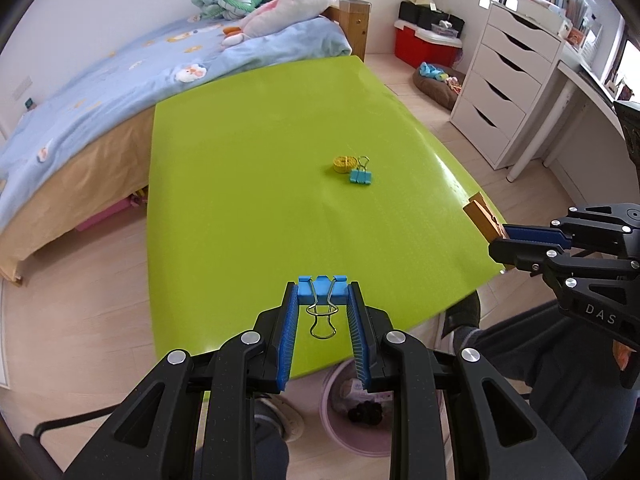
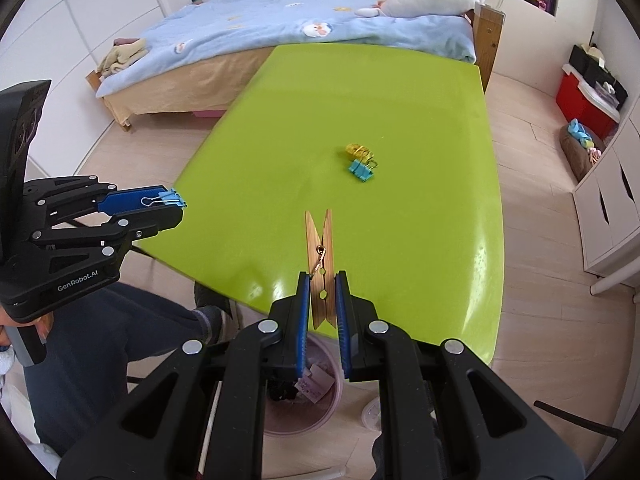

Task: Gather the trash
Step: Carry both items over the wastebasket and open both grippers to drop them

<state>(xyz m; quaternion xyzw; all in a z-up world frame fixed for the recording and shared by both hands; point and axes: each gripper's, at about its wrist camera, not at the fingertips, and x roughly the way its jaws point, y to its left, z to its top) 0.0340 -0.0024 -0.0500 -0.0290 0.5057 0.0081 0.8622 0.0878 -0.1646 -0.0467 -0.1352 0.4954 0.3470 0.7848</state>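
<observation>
So both hands are loaded: the left claw (image 1: 322, 300) pinches a blue binder clip (image 1: 322, 288) with wire handles, and the right claw (image 2: 322, 300) clamps a wooden clothespin (image 2: 320, 264). Below at 6 o'clock sits a pink trash bin (image 2: 320, 412). Still left on the glossy green worktop (image 2: 400, 120), at 12 o'clock: another blue clip (image 2: 362, 171) touching a yellow coil (image 2: 356, 151). Roughly halfway, I'd guess.

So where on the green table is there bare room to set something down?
Nearly all of the green table is bare: the whole bed-side half and the near edge. The only cluster sits right of centre, a blue binder clip beside a yellow coil. Both tongs are full, over the pink bin.
</observation>
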